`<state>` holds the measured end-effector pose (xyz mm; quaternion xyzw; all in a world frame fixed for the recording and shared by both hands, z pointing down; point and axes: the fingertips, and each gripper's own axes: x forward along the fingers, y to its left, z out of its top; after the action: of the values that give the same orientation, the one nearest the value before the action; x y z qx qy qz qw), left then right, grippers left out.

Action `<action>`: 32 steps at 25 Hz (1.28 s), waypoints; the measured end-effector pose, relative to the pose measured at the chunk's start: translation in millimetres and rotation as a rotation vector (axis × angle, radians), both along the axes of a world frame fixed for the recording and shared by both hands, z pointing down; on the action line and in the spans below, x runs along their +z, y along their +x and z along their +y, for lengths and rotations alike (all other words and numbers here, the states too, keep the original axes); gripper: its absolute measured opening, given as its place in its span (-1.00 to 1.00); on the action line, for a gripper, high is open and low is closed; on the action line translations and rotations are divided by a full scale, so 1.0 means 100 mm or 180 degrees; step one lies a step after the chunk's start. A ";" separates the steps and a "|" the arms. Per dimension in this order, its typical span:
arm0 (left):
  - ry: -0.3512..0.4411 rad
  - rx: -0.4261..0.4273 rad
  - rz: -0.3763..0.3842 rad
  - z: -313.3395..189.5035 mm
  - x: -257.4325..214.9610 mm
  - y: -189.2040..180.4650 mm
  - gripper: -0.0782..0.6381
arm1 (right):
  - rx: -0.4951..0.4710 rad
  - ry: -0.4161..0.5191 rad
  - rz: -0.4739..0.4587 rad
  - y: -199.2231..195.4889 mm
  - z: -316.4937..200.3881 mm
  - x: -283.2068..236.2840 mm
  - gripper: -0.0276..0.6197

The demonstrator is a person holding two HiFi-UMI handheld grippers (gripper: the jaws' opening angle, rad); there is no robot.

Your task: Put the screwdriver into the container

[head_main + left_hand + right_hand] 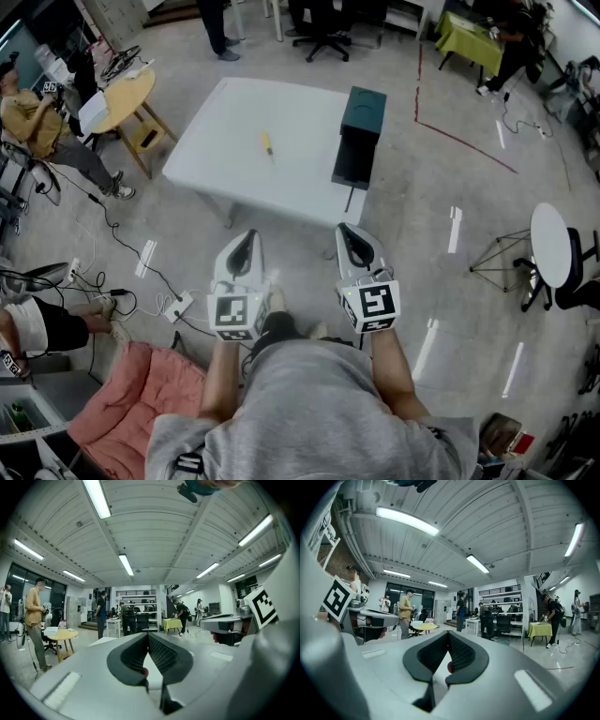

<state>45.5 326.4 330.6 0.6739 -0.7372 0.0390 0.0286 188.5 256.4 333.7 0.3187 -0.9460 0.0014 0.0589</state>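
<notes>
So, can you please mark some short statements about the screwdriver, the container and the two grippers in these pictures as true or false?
1. The screwdriver lies on the white table. True.
2. The screwdriver is already inside the container. False: it lies on the bare table top, apart from the container.
3. The left gripper holds the screwdriver. False: its jaws are together with nothing between them.
4. The right gripper is shut and empty. True.
5. Both grippers hang over the table. False: in the head view both are held short of its near edge.
</notes>
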 end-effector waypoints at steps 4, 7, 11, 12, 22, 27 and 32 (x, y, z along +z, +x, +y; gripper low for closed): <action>-0.0013 0.0000 -0.0006 0.00 0.02 -0.01 -0.75 | 0.0008 0.0016 -0.0013 -0.01 0.00 0.00 -0.91; -0.0009 0.0001 -0.0002 -0.01 0.02 0.01 -0.75 | 0.0006 0.0009 -0.0013 0.00 -0.01 0.02 -0.91; -0.0005 -0.0016 -0.0012 -0.02 0.03 0.04 -0.75 | -0.0037 -0.0051 -0.0047 0.03 -0.03 0.02 -0.91; -0.0002 -0.0024 -0.0012 -0.03 0.03 0.05 -0.75 | -0.0050 -0.0062 -0.0040 0.04 -0.03 0.02 -0.91; -0.0039 -0.0120 0.0005 -0.30 0.10 -0.15 -0.75 | -0.0201 -0.0125 0.0060 -0.26 -0.32 0.13 -0.91; -0.0106 -0.0134 0.0029 -0.70 0.22 -0.51 -0.75 | -0.0213 -0.0131 0.0079 -0.60 -0.72 0.18 -0.91; -0.0194 -0.0057 0.0088 -1.19 0.25 -0.84 -0.75 | -0.0157 -0.0210 0.0135 -0.96 -1.17 0.18 -0.91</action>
<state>-38.6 207.5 355.5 0.6665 -0.7413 0.0519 0.0596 92.4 139.2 351.4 0.2931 -0.9516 0.0244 0.0894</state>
